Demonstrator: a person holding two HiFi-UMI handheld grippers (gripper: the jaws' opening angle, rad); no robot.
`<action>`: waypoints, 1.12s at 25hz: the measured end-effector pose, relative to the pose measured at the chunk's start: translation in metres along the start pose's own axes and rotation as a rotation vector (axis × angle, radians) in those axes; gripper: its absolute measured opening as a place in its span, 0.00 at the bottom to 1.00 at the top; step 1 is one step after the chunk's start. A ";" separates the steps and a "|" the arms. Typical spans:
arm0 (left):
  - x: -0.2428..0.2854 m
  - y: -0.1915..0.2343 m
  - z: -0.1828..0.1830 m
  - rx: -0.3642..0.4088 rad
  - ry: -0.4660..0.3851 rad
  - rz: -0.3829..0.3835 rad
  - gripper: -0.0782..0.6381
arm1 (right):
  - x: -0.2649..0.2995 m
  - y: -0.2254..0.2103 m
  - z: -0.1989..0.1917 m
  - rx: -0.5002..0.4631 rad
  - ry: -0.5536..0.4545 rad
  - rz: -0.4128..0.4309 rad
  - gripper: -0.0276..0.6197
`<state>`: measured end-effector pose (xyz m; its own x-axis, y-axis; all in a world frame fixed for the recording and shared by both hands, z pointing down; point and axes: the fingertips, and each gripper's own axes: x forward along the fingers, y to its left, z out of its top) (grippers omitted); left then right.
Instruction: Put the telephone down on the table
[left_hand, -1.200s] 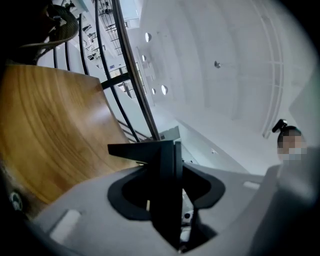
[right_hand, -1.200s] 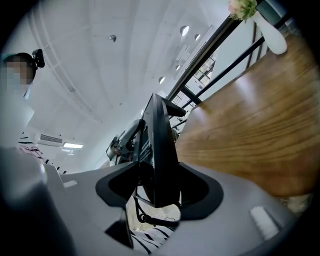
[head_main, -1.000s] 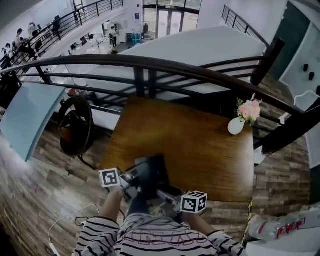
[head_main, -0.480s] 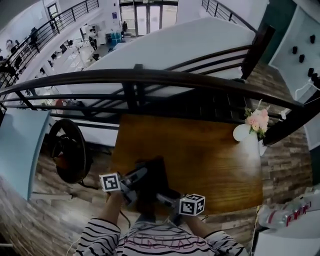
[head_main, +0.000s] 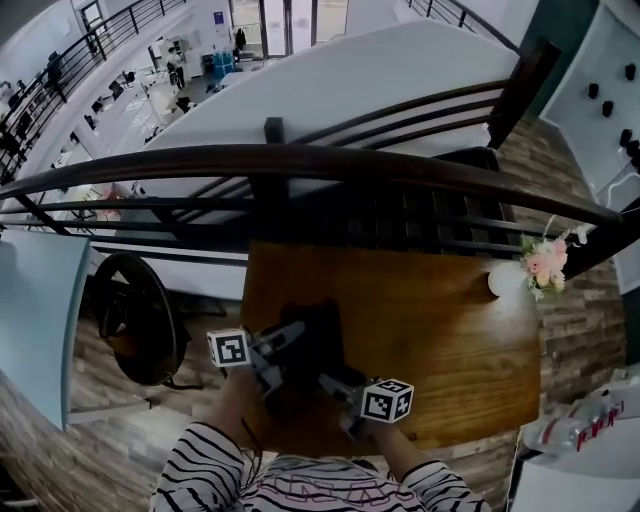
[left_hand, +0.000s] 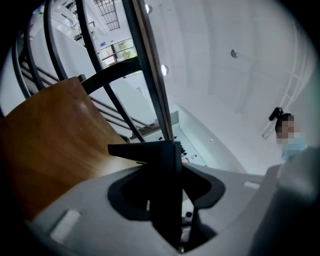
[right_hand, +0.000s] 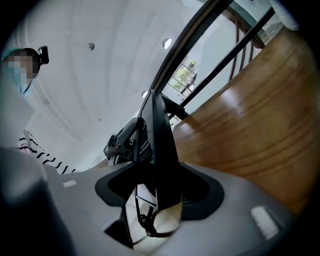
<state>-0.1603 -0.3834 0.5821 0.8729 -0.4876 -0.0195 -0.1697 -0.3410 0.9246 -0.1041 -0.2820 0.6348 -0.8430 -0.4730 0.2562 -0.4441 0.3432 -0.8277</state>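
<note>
A black telephone (head_main: 312, 338) hangs between both grippers over the near left part of the brown wooden table (head_main: 450, 340). My left gripper (head_main: 290, 340) is shut on its left side, and my right gripper (head_main: 330, 381) is shut on its near right side. In the left gripper view the telephone's black edge (left_hand: 167, 165) stands upright between the grey fingers (left_hand: 90, 220), with the table (left_hand: 45, 145) at left. In the right gripper view the telephone (right_hand: 159, 135) sits between the jaws, its coiled cord (right_hand: 146, 220) hanging below and the table (right_hand: 250, 135) at right.
A white vase of pink flowers (head_main: 535, 268) stands at the table's far right corner. A dark curved railing (head_main: 300, 165) runs just behind the table. A dark round object (head_main: 135, 315) sits on the floor at left. A white thing with red print (head_main: 580, 425) lies at lower right.
Both grippers have carried the telephone forward, from the table's near edge to over its top. The table and railing now sit lower and closer in the head view.
</note>
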 end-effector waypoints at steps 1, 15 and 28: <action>0.003 0.006 0.007 -0.002 0.005 -0.004 0.36 | 0.007 -0.005 0.004 0.003 0.001 -0.005 0.43; 0.067 0.079 0.072 0.075 0.094 -0.080 0.36 | 0.069 -0.083 0.067 0.018 -0.005 -0.097 0.46; 0.126 0.107 0.103 0.082 0.163 -0.135 0.36 | 0.087 -0.129 0.112 0.070 0.015 -0.164 0.47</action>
<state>-0.1154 -0.5643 0.6392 0.9514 -0.2993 -0.0729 -0.0775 -0.4617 0.8836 -0.0862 -0.4577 0.7078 -0.7654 -0.5058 0.3979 -0.5546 0.2046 -0.8066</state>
